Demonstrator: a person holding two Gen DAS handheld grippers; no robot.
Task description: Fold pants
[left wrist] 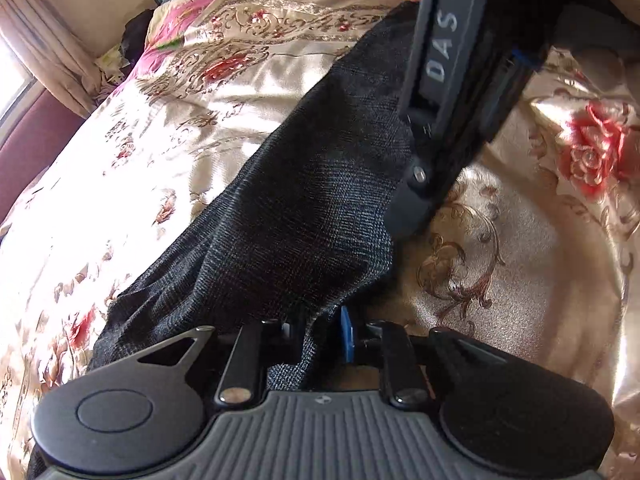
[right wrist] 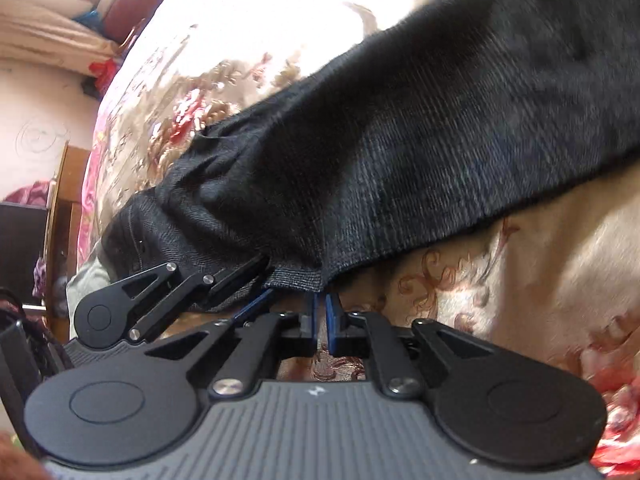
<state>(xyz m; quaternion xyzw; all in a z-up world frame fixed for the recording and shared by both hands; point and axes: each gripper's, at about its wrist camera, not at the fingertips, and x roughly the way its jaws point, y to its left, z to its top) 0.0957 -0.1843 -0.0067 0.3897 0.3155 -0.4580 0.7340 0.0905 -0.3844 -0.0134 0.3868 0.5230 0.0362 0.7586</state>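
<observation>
Satin bedspread [left wrist: 500,240] with gold scrolls and red roses covers the whole bed, sun blasting in from a curtained window [left wrist: 16,68] at the far side, so that's the work surface. Dark woven pants [left wrist: 288,208] lie stretched across the spread as a long narrow strip, and both claws have the near hem end.

Left gripper [left wrist: 320,332] is clamped on the hem, cloth bunched up between its blue pads, with the fabric rising out of the jaws in a peak. Right gripper [right wrist: 322,312] is just beside it along the same hem edge; its pads are nearly together and the corner of the hem [right wrist: 298,280] sits right at their tips. Looks like a thin pinch, but I can't really tell if it's got a proper bite.

My guess on why both hold the same end side by side: two grips keep the hem square so the leg end can be carried over toward the waist without twisting. If the right one only has a sliver, that corner could slip and the fold would go crooked.
</observation>
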